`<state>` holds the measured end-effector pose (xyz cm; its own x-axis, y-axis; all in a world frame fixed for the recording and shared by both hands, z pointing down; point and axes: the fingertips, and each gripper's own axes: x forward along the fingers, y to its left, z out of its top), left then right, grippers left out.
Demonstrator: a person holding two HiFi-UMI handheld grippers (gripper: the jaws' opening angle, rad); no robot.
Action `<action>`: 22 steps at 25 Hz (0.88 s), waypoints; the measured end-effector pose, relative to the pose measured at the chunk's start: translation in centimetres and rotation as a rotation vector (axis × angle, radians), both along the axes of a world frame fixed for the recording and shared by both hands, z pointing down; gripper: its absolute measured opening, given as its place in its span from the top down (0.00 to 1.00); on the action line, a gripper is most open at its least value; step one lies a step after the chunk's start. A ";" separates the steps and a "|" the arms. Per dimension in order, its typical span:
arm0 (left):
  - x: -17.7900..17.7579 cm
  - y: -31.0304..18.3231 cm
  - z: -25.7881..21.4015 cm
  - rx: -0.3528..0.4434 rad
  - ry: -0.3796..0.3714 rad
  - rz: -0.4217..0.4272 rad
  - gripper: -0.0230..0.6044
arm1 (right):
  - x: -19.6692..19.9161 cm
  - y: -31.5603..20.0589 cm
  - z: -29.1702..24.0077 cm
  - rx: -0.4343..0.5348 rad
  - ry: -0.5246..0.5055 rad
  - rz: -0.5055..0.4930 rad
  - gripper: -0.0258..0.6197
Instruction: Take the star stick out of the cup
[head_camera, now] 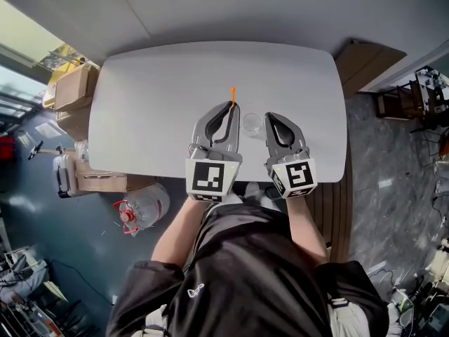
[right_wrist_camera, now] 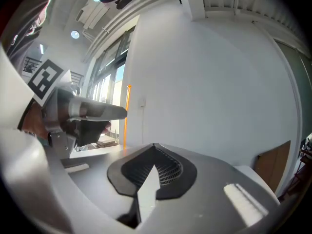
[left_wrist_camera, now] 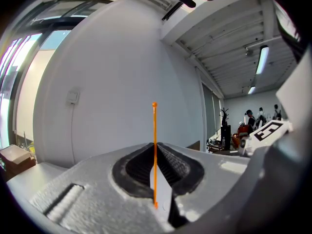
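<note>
A thin orange stick [head_camera: 233, 94] stands up from between the jaws of my left gripper [head_camera: 231, 106], which is shut on its lower end. In the left gripper view the stick [left_wrist_camera: 154, 123] rises straight from the pinched pads of the left gripper [left_wrist_camera: 155, 147] and ends in a small knob; I see no star shape. The clear cup [head_camera: 251, 123] stands on the white table [head_camera: 154, 97] between the two grippers, free of the stick. My right gripper [head_camera: 270, 117] hovers just right of the cup, shut on nothing [right_wrist_camera: 155, 147]. Its view shows the stick [right_wrist_camera: 127, 116] off to the left.
Cardboard boxes [head_camera: 74, 86] and a water bottle [head_camera: 144, 206] sit on the floor left of the table. A brown board [head_camera: 365, 62] leans at the far right corner. The table's near edge runs under both grippers.
</note>
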<state>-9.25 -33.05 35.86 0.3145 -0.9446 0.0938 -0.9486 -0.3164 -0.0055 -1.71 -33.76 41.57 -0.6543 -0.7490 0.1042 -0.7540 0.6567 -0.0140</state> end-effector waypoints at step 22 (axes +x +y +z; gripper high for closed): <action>-4.1 4.3 2.2 0.025 0.065 -0.218 0.93 | -2.8 -0.3 -2.2 0.038 0.014 -0.086 0.95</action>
<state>-13.34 -28.72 38.02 0.1078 -0.9926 0.0559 -0.9931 -0.1049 0.0523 -4.49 -34.06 39.34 -0.7148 -0.6939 0.0864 -0.6950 0.7187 0.0224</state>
